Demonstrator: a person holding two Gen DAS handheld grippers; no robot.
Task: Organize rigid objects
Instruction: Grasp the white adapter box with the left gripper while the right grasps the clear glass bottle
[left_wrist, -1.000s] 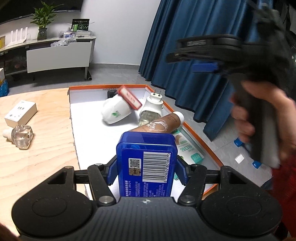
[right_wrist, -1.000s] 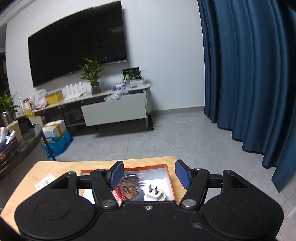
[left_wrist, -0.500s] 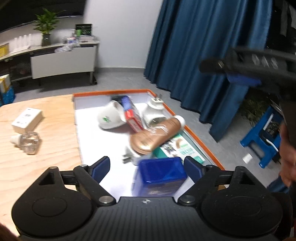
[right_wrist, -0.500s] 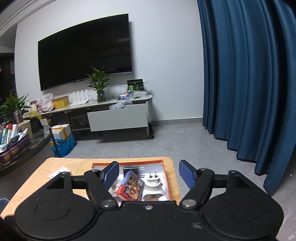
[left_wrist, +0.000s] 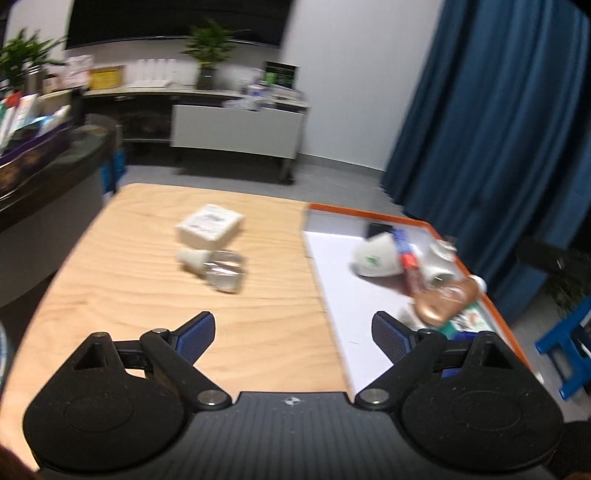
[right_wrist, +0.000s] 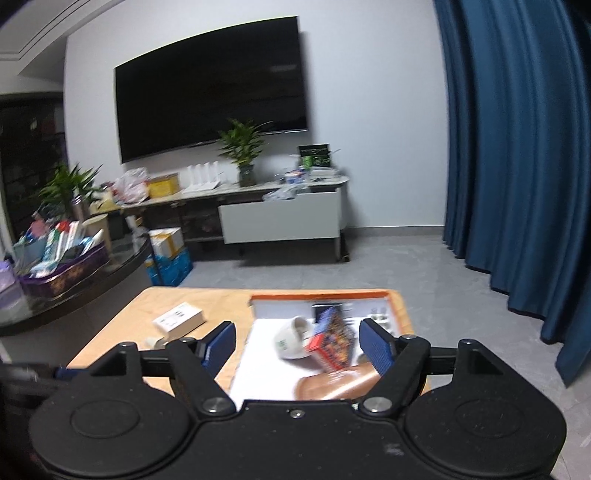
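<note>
Hovering with the left tool (left_wrist: 291, 332) opening wide and empty over the table (left_wrist: 110, 266), eyeing the glass bottle (left_wrist: 218, 267) lying near the white box (left_wrist: 209, 226) (hard, slippery, breakable; likely gripping across its body), right tool (right_wrist: 297, 345) spread, empty above the tray (right_wrist: 258, 306).

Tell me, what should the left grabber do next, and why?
Probably reach toward the clear bottle on the wooden table. The left gripper is empty, its jaws opening, and that bottle and the white box lie outside the orange-rimmed tray.
</note>
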